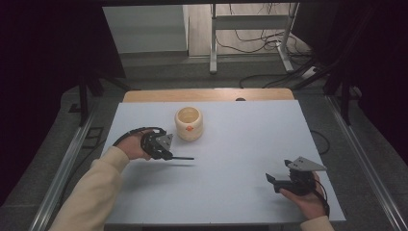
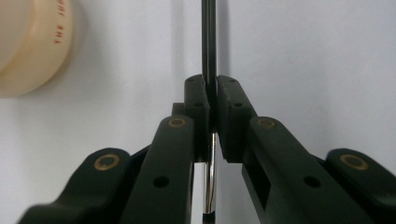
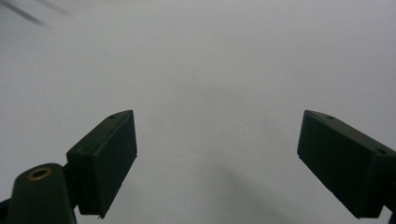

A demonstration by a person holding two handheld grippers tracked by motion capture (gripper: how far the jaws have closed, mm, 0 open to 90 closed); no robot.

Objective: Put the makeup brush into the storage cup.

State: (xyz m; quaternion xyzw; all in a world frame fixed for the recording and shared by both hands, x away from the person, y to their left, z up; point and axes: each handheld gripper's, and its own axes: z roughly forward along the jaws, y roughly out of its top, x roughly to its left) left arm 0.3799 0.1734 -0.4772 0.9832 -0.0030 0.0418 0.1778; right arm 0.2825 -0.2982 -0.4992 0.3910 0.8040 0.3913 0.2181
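My left gripper pinches a thin dark rod with a shiny metal end, holding it level just above the pale blue table. Just beyond it stands an open cream jar, upright, with red lettering.

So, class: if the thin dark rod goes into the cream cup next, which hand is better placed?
Probably the left. Its tool is already shut on the thin dark rod, right beside the cream round cup. The right tool is open, holding nothing, at the table's near right corner.
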